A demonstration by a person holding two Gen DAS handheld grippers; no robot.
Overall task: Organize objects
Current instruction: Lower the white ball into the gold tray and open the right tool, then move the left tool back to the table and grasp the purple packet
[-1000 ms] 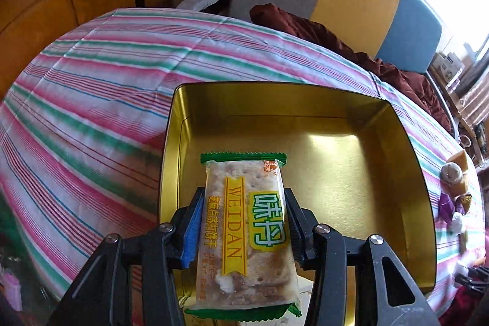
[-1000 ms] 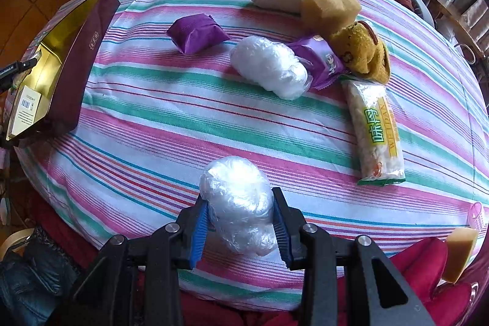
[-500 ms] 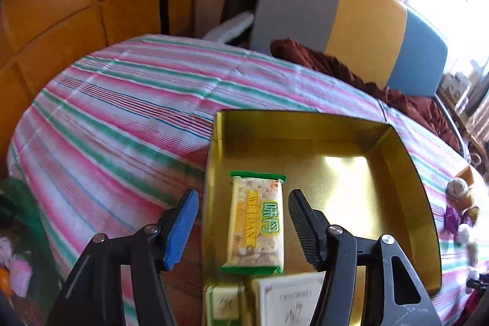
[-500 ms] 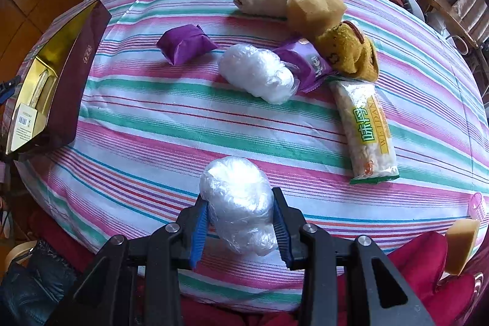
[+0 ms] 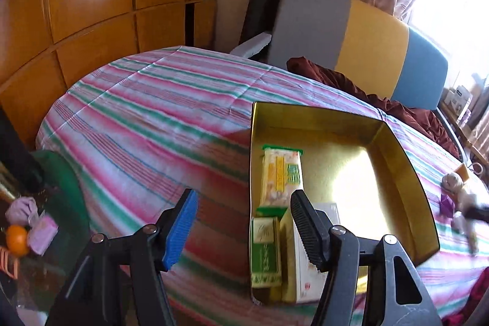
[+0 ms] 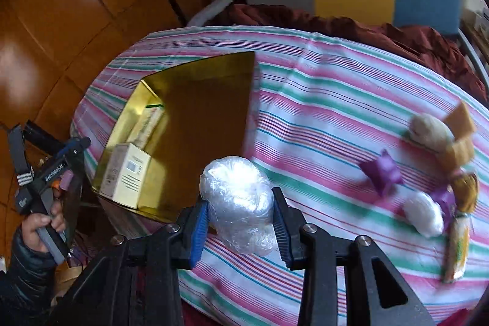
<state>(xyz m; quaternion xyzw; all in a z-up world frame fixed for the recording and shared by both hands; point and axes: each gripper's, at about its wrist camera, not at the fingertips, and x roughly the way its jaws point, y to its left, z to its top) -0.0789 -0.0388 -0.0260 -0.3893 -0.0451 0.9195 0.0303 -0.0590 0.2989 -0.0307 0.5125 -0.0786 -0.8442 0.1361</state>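
The left gripper [image 5: 241, 222] stands wide apart with nothing between its fingers, hanging over the near left edge of the gold box [image 5: 394, 148], one finger above the striped cloth [image 5: 146, 118] and the other above the box's contents. The gold box sits on the striped cloth that covers the table. Inside it, along the left wall, a cracker packet [image 5: 281, 176] lies flat with its green end toward the far wall. Just nearer than the packet, touching it, are a green packet [image 5: 264, 252] and a white carton [image 5: 301, 271], side by side at the near left corner of the box. The rest of the box floor is bare gold.

The right gripper [image 6: 241, 222] is closed on a clear plastic-wrapped ball [image 6: 238, 200], which bulges up above the fingers. It hangs over the near edge of the table, just beside the box's near right corner [image 6: 195, 142].

Toward the right edge of the table lies a blurred cluster: a purple pouch [image 6: 382, 173], a second plastic-wrapped ball [image 6: 423, 217], a second cracker packet [image 6: 457, 249], tan sponge blocks [image 6: 460, 142] and a pale roll [image 6: 428, 130], close together, some touching.

In the right wrist view the person's left hand [image 6: 42, 222] grips the left tool's handle beyond the table's left edge.
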